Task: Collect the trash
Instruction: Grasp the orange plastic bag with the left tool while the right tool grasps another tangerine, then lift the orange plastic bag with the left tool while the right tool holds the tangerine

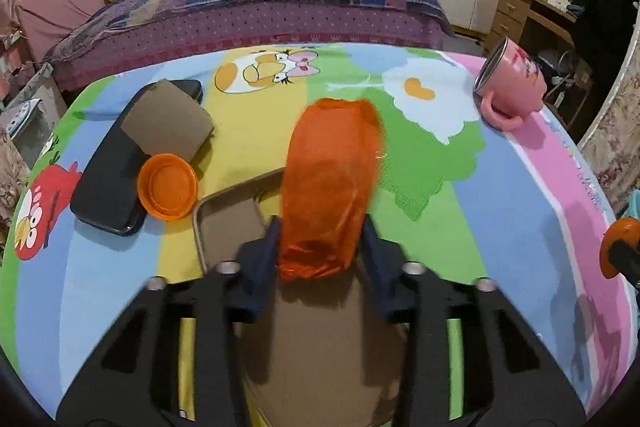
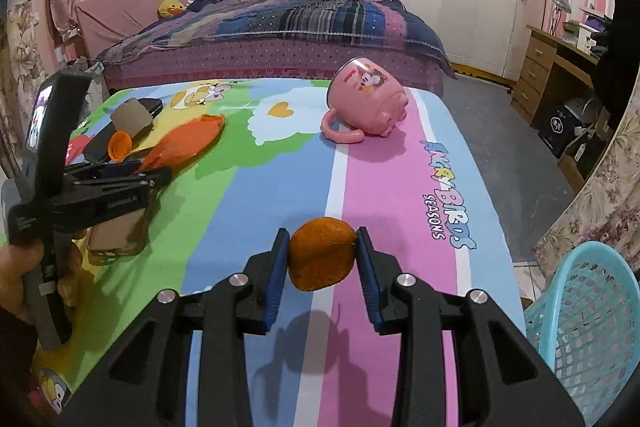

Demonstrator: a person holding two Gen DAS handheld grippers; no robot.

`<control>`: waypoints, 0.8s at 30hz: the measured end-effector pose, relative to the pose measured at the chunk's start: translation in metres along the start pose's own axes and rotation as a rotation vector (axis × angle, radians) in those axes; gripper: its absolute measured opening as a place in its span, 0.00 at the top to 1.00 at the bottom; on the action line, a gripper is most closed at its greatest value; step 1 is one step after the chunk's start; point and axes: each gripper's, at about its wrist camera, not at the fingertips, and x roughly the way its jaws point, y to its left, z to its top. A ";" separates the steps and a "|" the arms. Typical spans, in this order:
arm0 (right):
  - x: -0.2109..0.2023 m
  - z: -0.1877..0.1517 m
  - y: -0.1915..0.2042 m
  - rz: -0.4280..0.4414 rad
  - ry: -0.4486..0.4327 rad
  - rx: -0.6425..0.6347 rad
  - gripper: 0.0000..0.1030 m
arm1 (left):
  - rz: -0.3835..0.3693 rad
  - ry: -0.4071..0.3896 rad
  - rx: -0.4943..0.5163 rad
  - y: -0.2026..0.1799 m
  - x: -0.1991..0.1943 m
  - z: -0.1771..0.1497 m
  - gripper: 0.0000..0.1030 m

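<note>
An orange plastic bag (image 1: 330, 183) lies lengthwise on the cartoon-print table cover (image 1: 500, 187). Its near end sits between the pads of my left gripper (image 1: 320, 247), which is shut on it. The right wrist view shows the same bag (image 2: 186, 141) stretching away from the left gripper (image 2: 154, 173), held by a hand at the left edge. My right gripper (image 2: 322, 247) is shut on a piece of orange peel (image 2: 322, 253), held above the cover's pink stripe. That peel (image 1: 618, 247) also shows at the right edge of the left wrist view.
An orange lid (image 1: 168, 187), a cardboard tube (image 1: 168, 123) and a black phone (image 1: 106, 187) lie at the left. A brown flat case (image 1: 228, 231) lies under the bag. A pink mug (image 2: 366, 103) lies tipped over far right. A teal basket (image 2: 580, 327) stands beside the table.
</note>
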 end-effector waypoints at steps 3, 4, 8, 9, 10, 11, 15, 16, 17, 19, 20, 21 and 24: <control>-0.006 0.001 -0.001 -0.003 -0.019 -0.003 0.67 | 0.001 -0.029 -0.005 0.004 -0.012 0.001 0.72; -0.009 0.002 -0.002 -0.004 -0.025 -0.001 0.67 | 0.006 -0.039 0.002 0.005 -0.017 0.001 0.73; -0.015 0.003 -0.007 -0.013 -0.042 0.005 0.67 | -0.011 -0.082 0.013 0.009 -0.045 0.003 0.84; -0.016 0.003 -0.007 -0.013 -0.044 0.007 0.67 | -0.008 -0.091 0.016 0.009 -0.052 0.002 0.84; -0.017 0.003 -0.009 -0.014 -0.046 0.010 0.67 | -0.003 -0.100 0.018 0.009 -0.059 0.001 0.84; -0.019 0.003 -0.010 -0.017 -0.050 0.012 0.67 | -0.003 -0.104 0.021 0.010 -0.063 0.000 0.85; -0.024 0.004 -0.013 -0.018 -0.063 0.020 0.67 | -0.004 -0.113 0.041 0.008 -0.077 -0.002 0.86; -0.025 0.004 -0.014 -0.017 -0.064 0.022 0.67 | -0.011 -0.111 0.045 0.008 -0.080 -0.003 0.86; -0.027 0.004 -0.015 -0.016 -0.066 0.023 0.67 | -0.020 -0.104 0.048 0.009 -0.083 -0.003 0.86; -0.029 0.003 -0.017 -0.014 -0.067 0.024 0.67 | -0.041 -0.076 0.064 0.009 -0.084 -0.007 0.86; -0.029 0.003 -0.018 -0.014 -0.066 0.023 0.67 | -0.039 -0.067 0.069 0.010 -0.085 -0.009 0.86; -0.028 0.002 -0.019 -0.016 -0.061 0.022 0.67 | -0.022 -0.064 0.071 0.011 -0.085 -0.013 0.85; -0.028 0.000 -0.023 -0.016 -0.053 0.028 0.67 | 0.008 -0.015 0.103 0.013 -0.074 -0.021 0.42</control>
